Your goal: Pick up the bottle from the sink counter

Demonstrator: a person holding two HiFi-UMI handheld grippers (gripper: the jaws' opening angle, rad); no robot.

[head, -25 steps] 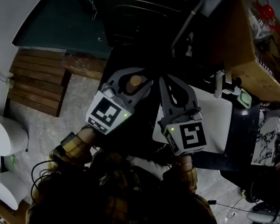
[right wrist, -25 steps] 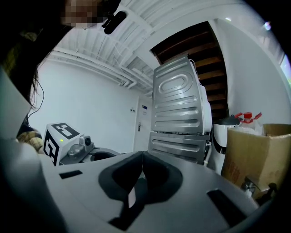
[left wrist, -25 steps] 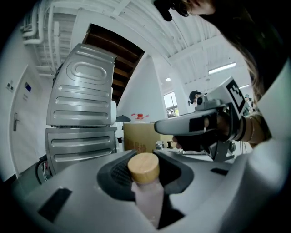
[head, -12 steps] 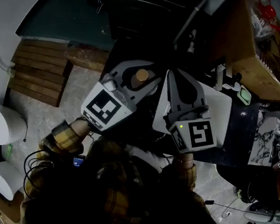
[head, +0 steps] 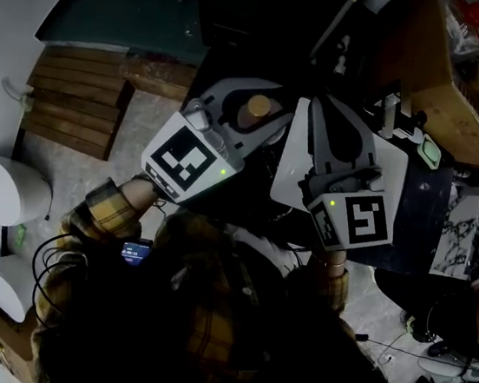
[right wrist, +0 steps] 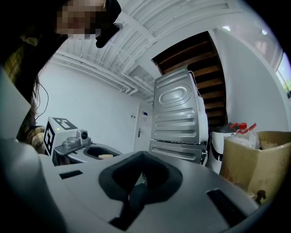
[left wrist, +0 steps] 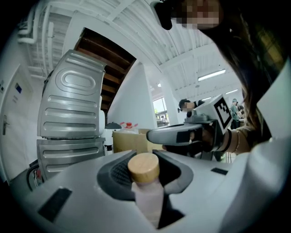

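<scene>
A pale bottle (left wrist: 147,196) with a round wooden cap (head: 257,108) is clamped between the jaws of my left gripper (head: 253,100), held upright and lifted high, close under the head camera. Only the cap and neck show; the body is hidden by the jaws. My right gripper (head: 317,118) hovers just to the right of it, shut with nothing inside, its tips meeting in the right gripper view (right wrist: 142,158). Each gripper shows in the other's view: the right gripper (left wrist: 191,134) level beside the bottle, the left gripper (right wrist: 86,150) with the cap in its hollow.
Far below lie a white counter surface (head: 394,180), a cardboard box (head: 449,91), a wooden slatted pallet (head: 71,107) and a white appliance (head: 5,212). A grey ribbed metal unit (left wrist: 72,109) stands ahead. A dark cabinet (head: 247,3) is at the top.
Both grippers have risen closer to the head camera and drifted slightly right. The left gripper keeps hold of the bottle throughout.
</scene>
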